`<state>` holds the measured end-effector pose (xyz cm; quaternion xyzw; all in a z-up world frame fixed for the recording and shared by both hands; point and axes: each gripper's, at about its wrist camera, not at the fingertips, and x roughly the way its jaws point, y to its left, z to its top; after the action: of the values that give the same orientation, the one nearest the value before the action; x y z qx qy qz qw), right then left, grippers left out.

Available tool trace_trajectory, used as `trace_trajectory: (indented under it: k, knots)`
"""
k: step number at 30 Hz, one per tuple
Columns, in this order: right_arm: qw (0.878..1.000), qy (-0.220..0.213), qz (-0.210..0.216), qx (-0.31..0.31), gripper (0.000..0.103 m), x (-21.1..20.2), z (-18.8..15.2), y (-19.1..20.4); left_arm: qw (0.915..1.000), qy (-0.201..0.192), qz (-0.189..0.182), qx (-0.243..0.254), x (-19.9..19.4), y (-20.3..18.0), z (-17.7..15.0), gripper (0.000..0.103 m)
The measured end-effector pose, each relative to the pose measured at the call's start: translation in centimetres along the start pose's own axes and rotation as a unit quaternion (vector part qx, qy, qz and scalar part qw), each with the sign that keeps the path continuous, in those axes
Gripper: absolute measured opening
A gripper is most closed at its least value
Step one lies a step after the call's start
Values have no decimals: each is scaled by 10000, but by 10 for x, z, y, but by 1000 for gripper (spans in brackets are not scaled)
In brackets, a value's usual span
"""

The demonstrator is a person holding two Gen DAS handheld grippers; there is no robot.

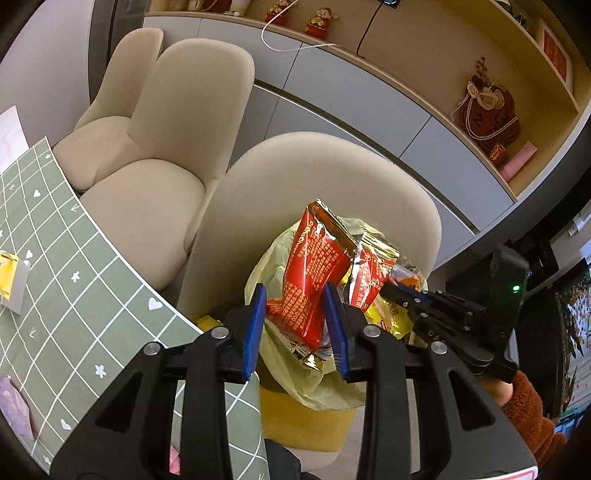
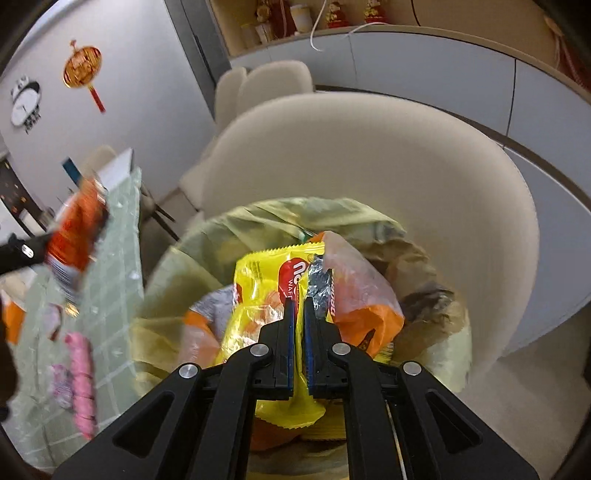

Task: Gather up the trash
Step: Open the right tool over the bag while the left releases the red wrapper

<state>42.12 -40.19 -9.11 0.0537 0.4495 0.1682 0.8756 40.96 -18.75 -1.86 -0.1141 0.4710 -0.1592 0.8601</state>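
The left gripper (image 1: 295, 325) clamps a red wrapper (image 1: 314, 273) over the lined bin (image 1: 306, 424) to drop it; the right gripper (image 2: 299, 314), jaws slightly apart, grips nothing above a yellow wrapper (image 2: 266, 295).

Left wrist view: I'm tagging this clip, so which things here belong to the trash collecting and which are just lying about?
Part of the job:
red wrapper between the left gripper's fingers
bin bag
yellow wrapper in the bag
right gripper

Just lying about:
chair
green tablecloth
shelf figurines
wall clock
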Motion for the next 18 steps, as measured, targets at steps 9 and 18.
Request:
trace_trajectory:
  k: [9,18]
  knots:
    - [9982,-582,-132,21,42,-50,-2,3,9999,153,-68,22,16,-2,-1,30]
    - [9957,-682,-578,254,42,-88,-21,-8,9979,579,-135,258,72,-25,9,30]
